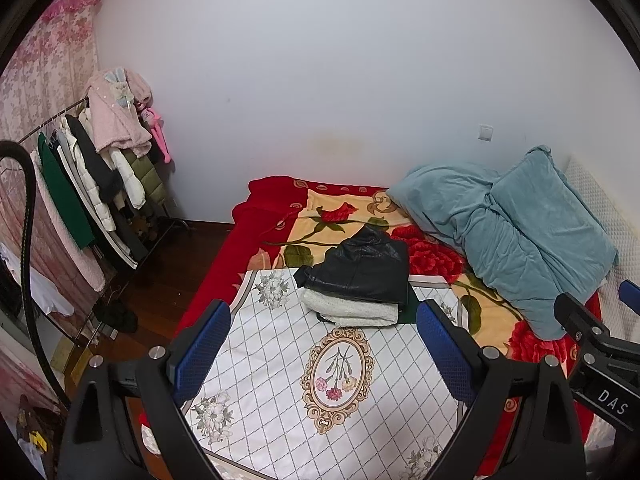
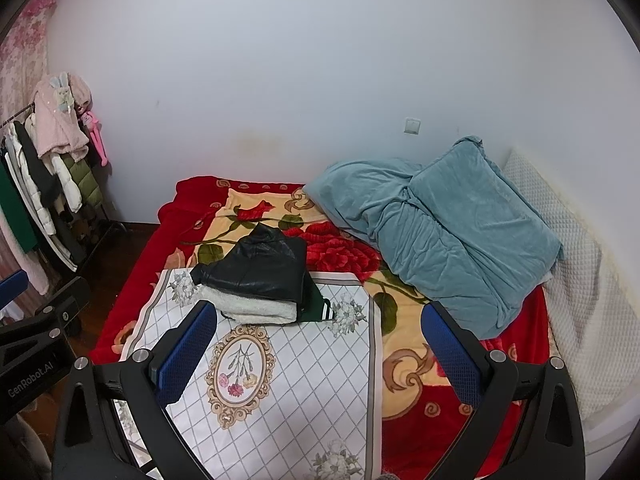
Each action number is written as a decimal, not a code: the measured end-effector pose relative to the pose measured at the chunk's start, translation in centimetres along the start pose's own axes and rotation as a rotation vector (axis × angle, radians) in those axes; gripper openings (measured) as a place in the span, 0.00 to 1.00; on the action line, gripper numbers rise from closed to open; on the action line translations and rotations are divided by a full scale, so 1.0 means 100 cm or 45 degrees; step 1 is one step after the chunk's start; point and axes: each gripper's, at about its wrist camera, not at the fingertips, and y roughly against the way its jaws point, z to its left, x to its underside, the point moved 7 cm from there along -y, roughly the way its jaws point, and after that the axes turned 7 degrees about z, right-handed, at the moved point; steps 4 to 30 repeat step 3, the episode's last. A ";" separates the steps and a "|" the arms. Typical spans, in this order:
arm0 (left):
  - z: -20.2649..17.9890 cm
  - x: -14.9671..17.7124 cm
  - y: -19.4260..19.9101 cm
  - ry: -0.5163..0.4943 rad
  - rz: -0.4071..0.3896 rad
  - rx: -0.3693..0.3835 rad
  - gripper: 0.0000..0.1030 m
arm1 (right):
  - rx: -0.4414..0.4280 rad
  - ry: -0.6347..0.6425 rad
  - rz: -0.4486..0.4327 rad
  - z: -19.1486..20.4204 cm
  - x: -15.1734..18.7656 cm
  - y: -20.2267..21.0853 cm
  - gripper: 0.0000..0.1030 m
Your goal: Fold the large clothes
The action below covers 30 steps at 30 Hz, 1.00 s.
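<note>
Both grippers, left gripper (image 1: 322, 354) and right gripper (image 2: 320, 354), hover with jaws spread wide and empty above the white patterned cloth (image 1: 280, 380). At its far edge sits one stack of three folded garments: white fleece (image 1: 348, 310), soft and bulky; black leather jacket (image 1: 360, 268), probably heavier and slick, best lifted by its edges; green garment (image 2: 318, 306) underneath.
</note>
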 end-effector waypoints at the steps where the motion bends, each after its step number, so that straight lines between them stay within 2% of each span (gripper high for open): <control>1: 0.000 0.000 0.001 0.004 -0.005 0.000 0.92 | 0.000 -0.001 0.000 0.000 0.000 0.000 1.00; 30: 0.001 0.001 0.001 0.006 -0.005 0.007 0.92 | -0.001 -0.001 0.000 0.000 0.000 0.000 1.00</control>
